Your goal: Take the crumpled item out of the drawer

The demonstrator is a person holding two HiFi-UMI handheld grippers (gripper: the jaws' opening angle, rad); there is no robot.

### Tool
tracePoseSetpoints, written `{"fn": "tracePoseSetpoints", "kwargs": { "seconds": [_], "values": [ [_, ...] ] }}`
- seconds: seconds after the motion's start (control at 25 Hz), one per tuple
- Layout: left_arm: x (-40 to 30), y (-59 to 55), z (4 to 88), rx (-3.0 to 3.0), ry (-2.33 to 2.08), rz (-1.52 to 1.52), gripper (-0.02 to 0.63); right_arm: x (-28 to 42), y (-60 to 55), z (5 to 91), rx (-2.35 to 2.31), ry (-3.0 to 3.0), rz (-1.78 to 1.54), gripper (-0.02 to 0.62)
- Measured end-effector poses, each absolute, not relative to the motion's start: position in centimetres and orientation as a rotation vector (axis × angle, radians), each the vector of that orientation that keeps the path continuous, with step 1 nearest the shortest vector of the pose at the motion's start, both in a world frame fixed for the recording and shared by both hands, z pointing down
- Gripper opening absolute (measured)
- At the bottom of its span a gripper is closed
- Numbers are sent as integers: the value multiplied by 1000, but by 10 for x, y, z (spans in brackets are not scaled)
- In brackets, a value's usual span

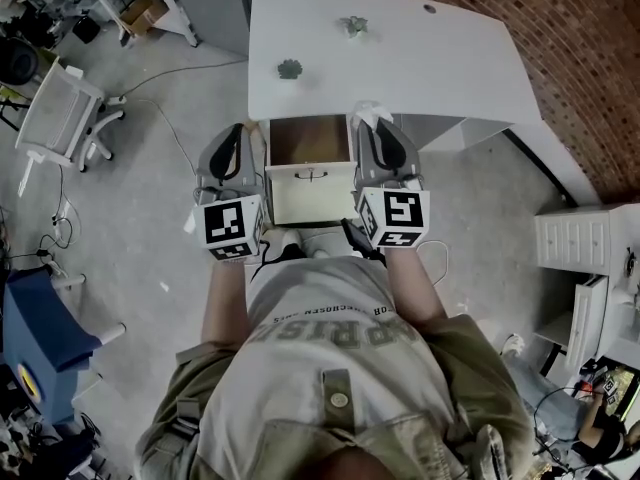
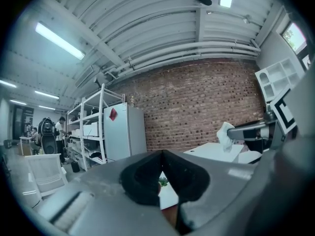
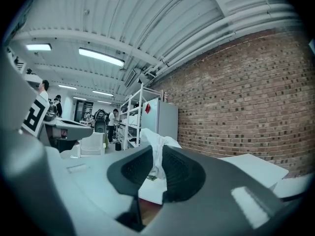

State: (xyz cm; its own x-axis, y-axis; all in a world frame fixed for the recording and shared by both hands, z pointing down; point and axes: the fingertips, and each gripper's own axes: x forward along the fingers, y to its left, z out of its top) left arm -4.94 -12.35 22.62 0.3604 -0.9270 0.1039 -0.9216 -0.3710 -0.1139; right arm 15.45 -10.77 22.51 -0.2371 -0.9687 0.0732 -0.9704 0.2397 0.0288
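The drawer (image 1: 310, 194) of the white desk (image 1: 420, 63) stands pulled out, and its brown inside looks bare. My right gripper (image 1: 373, 128) hovers at the drawer's right side, shut on a white crumpled item (image 1: 372, 114). In the right gripper view the item (image 3: 156, 142) sticks up from between the dark pads of the right gripper (image 3: 156, 157). My left gripper (image 1: 238, 136) is at the drawer's left side. Its jaws (image 2: 161, 155) meet with nothing between them. The left gripper view also catches the crumpled item (image 2: 225, 135) held off to the right.
Two small green objects (image 1: 290, 68) (image 1: 353, 25) lie on the desk top. A white office chair (image 1: 65, 113) stands on the floor at left, a blue box (image 1: 35, 338) lower left, a white cabinet (image 1: 572, 240) at right. A brick wall (image 1: 560, 38) runs behind the desk.
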Motion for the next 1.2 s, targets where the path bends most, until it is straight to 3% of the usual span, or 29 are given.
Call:
{"fn": "tracePoseSetpoints", "kwargs": {
  "seconds": [1.2],
  "values": [
    [-55, -119, 211, -2537, 1727, -231, 7, 174, -87, 184, 2031, -2358, -158, 32]
  ]
}}
